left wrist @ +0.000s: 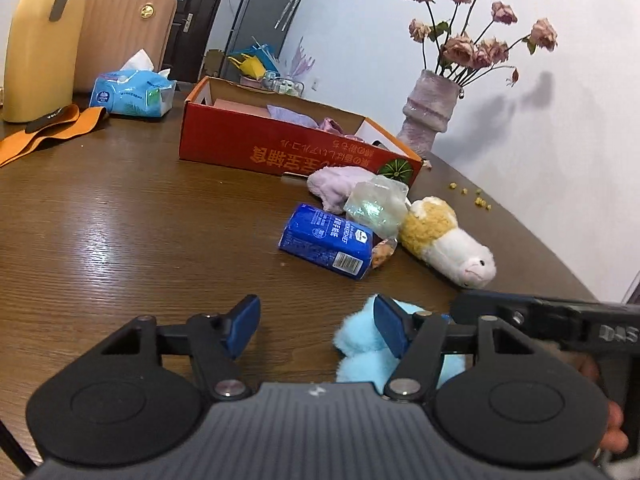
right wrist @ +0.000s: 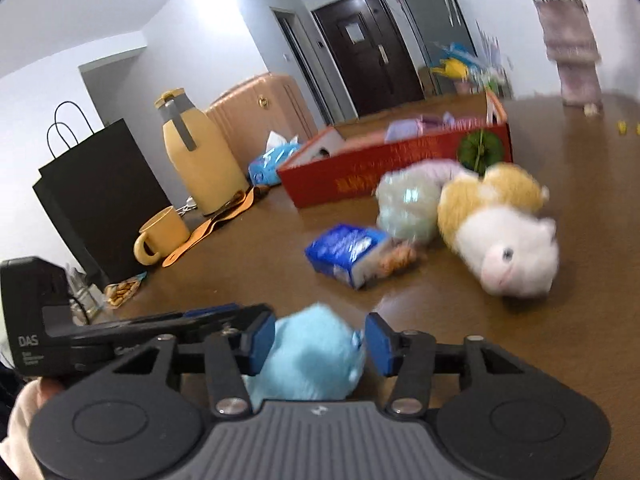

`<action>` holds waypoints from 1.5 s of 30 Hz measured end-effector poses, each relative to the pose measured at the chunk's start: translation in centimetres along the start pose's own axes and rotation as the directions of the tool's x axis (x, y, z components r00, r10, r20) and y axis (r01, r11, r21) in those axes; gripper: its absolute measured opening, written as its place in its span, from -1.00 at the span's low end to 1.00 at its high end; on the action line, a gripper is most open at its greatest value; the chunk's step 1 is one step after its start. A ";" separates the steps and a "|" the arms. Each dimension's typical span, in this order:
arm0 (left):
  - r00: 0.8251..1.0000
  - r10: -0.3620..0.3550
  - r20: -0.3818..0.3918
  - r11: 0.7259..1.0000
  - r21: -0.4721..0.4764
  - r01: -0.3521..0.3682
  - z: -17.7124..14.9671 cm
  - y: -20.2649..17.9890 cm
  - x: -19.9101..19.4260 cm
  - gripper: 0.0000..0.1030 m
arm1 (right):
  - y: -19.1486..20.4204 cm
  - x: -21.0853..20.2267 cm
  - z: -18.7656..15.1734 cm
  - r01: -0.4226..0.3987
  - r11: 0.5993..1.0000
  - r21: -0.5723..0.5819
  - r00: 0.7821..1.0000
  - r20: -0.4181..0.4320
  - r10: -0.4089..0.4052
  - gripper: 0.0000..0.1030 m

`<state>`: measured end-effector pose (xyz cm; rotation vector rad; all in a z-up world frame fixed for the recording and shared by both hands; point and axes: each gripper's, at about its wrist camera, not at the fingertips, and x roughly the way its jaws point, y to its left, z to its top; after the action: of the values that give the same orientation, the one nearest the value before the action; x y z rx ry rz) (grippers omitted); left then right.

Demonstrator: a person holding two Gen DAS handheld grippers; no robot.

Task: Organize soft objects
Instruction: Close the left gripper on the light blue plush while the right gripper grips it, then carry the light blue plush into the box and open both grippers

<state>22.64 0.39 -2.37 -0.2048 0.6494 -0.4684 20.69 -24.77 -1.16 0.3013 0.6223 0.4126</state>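
A light blue plush toy (right wrist: 312, 356) lies on the brown table between the blue pads of my right gripper (right wrist: 320, 342), which press on both its sides. In the left wrist view the same plush (left wrist: 360, 340) sits beside and behind the right finger (left wrist: 390, 330) of my left gripper (left wrist: 316, 328). That gripper is open, with only bare table between its pads. The right gripper's finger (left wrist: 480, 308) comes in from the right. Farther off stand a red cardboard box (left wrist: 240, 140) holding lilac and pink soft items, and a yellow-and-white plush animal (left wrist: 448, 240).
Near the box lie a lilac fluffy item (left wrist: 340, 184), a clear wrapped bundle (left wrist: 376, 204), a blue tissue pack (left wrist: 324, 240) and a snack packet (left wrist: 384, 252). A vase of dried roses (left wrist: 428, 108) stands by the wall. At the left stand a yellow jug (right wrist: 200, 160), a mug (right wrist: 162, 236) and a black bag (right wrist: 100, 200).
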 end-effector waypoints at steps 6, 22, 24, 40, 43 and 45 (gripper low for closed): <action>0.991 -0.129 -0.043 0.992 -0.008 0.129 -0.3 0.2 -1.3 0.33 | -0.6 3.4 0.0 0.005 1.000 -0.021 0.995 -0.095 -0.007 -0.02; 0.993 -0.105 -0.048 0.994 0.035 0.107 -2.0 0.0 -1.2 -0.45 | 0.2 -0.2 -2.1 0.064 0.995 0.076 0.998 -0.030 -0.062 -0.39; 0.990 -0.129 -0.056 0.991 0.011 0.130 -1.8 0.0 -1.3 -0.27 | -0.2 -0.4 -2.0 0.044 0.994 0.101 0.999 -0.020 -0.042 -0.36; 0.945 -0.282 -0.163 0.952 -0.168 0.255 -1.9 0.2 0.6 -0.33 | -2.2 1.1 -2.8 -0.033 0.981 0.192 0.998 -0.037 0.041 -0.38; 0.949 -0.276 -0.150 0.953 -0.170 0.250 -1.8 0.2 0.5 -0.37 | -2.1 1.1 -2.8 -0.034 0.981 0.193 0.998 -0.036 0.042 -0.39; 0.953 -0.274 -0.130 0.953 -0.168 0.251 -1.4 0.2 0.3 -0.37 | -1.9 0.9 -2.4 -0.039 0.981 0.190 0.999 -0.025 0.044 -0.39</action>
<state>22.03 0.35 -3.66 -0.4052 0.8123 -0.6978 20.40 -25.69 -4.25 0.4918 0.6862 0.3989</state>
